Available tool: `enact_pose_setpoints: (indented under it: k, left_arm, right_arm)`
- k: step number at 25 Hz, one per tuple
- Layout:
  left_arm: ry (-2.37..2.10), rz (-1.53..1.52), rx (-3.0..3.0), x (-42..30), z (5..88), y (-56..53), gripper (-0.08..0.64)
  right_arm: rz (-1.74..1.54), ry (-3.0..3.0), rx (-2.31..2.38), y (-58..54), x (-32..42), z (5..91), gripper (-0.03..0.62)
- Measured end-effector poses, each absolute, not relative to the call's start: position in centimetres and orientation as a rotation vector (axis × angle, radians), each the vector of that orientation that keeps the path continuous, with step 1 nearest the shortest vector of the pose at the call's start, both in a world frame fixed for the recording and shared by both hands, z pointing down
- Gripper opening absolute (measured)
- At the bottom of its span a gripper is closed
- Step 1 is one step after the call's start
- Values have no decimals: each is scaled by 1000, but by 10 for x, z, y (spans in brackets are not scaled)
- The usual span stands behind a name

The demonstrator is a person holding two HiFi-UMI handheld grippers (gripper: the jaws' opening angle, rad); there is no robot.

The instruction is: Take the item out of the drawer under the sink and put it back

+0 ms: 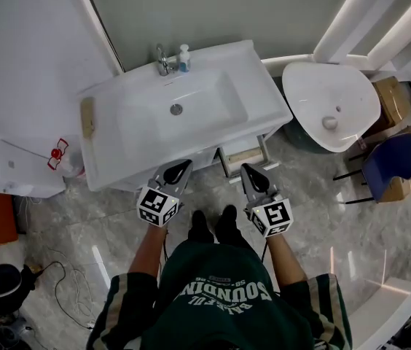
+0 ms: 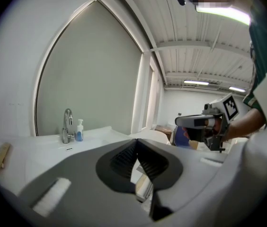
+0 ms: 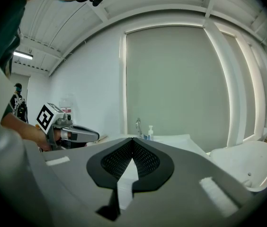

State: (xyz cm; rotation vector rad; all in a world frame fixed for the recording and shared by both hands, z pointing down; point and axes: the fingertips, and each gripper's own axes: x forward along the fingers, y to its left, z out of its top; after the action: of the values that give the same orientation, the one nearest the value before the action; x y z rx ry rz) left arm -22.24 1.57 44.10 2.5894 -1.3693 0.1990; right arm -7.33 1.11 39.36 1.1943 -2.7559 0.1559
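- Plainly, neither gripper carries anything: the left gripper [image 1: 178, 170] has its jaws pressed together on nothing, and the right gripper [image 1: 252, 173] is pinched closed and bare as well.
- The drawer [image 1: 243, 156] under the sink [image 1: 265, 86] stands part-way out, just ahead of the right gripper.
- The item is in no gripper; what lies in the drawer is too small to make out.
- My guess: only the opening is done. The lift-out, the return and the closing look to be left.
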Motion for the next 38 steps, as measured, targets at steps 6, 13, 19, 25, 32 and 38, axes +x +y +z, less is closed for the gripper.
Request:
enact_pose_setpoints:
  k: [6,13,19,25,32,38]
  left_arm:
    - [-1365,202,2589,-206,439,-4,49]
    - [-1304,234,2594,-174,449,-24,51]
    - [-1208,285,2612,-135,470,-44,51]
    - [-1086,380,2624,-94,509,-60,50]
    - [-993,484,2575,-66,565,-64,50]
    - [-888,567,2610,-40,616,-67,51]
  right_arm:
    - [165,-2760,1201,-7,-58,391,2]
    - [193,-2736,1215,-21,-32,401,2]
    - [246,-2709,1239,-33,-9,424,2]
    - [313,-2659,1253,-46,12,461,2]
    - [426,-2604,1288,-48,38,510,2]
    - [495,-2566,1277,-47,52,544,2]
